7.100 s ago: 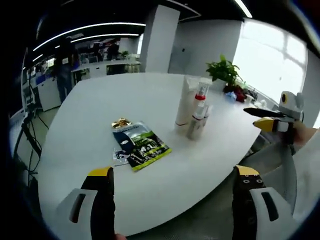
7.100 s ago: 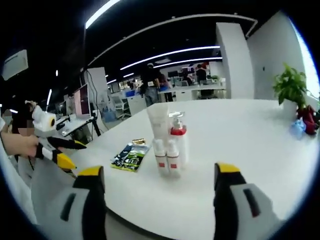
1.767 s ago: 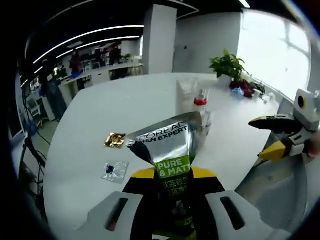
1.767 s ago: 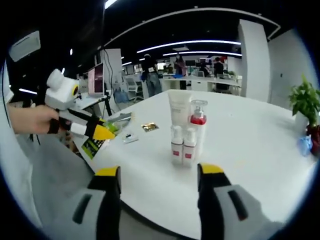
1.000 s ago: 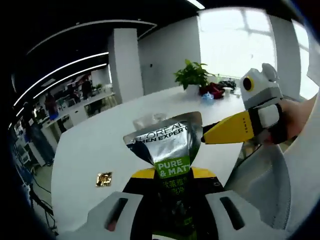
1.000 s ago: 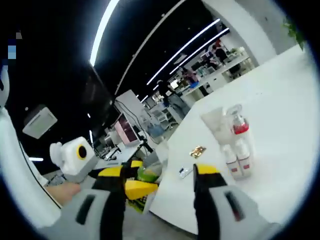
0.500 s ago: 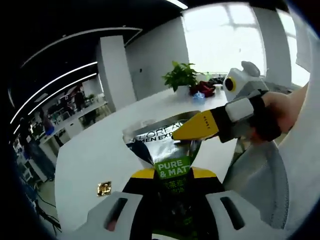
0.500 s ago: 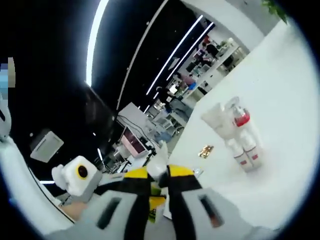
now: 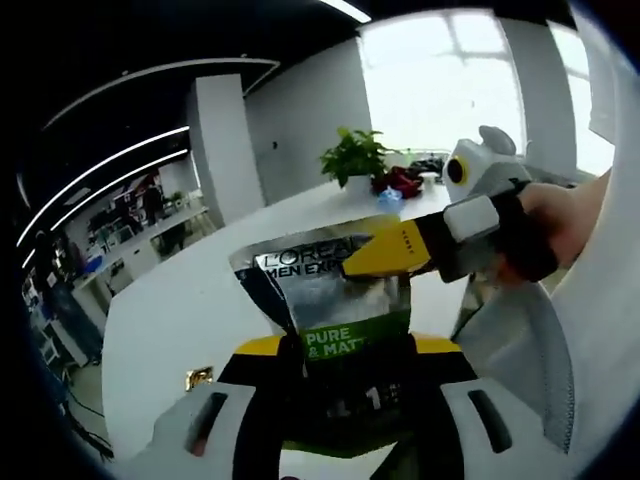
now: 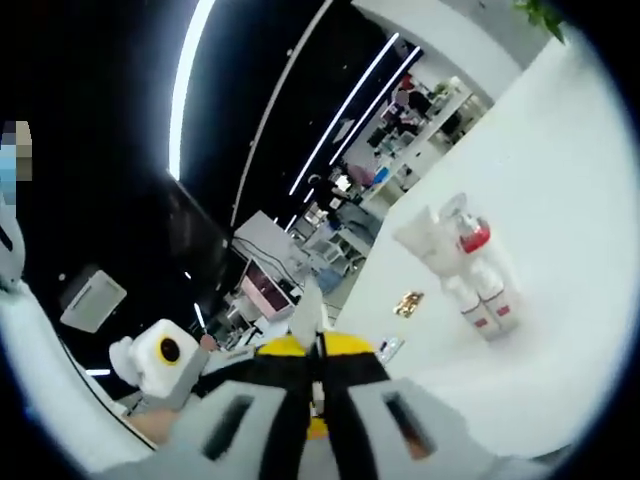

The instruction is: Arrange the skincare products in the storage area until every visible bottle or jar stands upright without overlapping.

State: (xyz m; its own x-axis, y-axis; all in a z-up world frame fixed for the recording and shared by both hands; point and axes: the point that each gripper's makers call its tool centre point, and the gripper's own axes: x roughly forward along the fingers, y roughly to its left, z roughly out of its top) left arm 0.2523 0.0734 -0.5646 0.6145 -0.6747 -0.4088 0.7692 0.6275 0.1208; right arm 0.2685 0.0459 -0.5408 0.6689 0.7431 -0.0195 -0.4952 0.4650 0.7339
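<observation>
The silver L'Oreal Men Expert pouch is up off the white surface, gripped by the left gripper low down, and now the right gripper has pinched its jaws onto the top edge too; a moment ago they were apart. The bottles stand upright.

In the left gripper view we see the pouch between our jaws, above the table; a packet lies to its left, a plant behind. In the right gripper view, the bottles stand together on the table, packets to their left.
</observation>
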